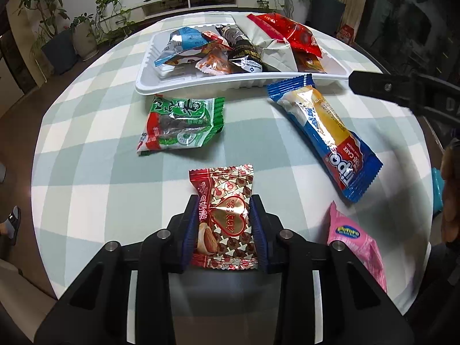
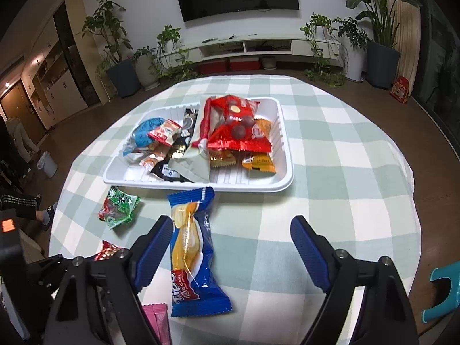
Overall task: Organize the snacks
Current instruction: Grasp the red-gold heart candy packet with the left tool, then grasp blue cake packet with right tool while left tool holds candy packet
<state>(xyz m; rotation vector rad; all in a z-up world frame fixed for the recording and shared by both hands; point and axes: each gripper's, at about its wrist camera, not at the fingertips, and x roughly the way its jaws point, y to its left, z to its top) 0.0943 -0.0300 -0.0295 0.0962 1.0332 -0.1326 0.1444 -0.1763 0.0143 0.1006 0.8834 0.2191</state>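
My left gripper [image 1: 224, 208] is shut on a red and gold heart-print snack packet [image 1: 225, 218], low over the checked tablecloth. A white tray [image 1: 184, 84] at the far side holds several snack packets; it also shows in the right wrist view [image 2: 283, 178]. A green snack packet [image 1: 181, 125], a blue Tipo cake packet [image 1: 325, 132] and a pink packet [image 1: 356, 244] lie loose on the cloth. My right gripper [image 2: 231, 231] is open and empty, above the blue Tipo packet [image 2: 194, 247], which lies by its left finger. The green packet [image 2: 119, 207] lies to its left.
The round table has a green and white checked cloth [image 2: 345, 201]. A teal chair back [image 2: 442, 293] stands at the right edge. Potted plants, a TV and a low cabinet stand beyond the table. A person's feet show at the left.
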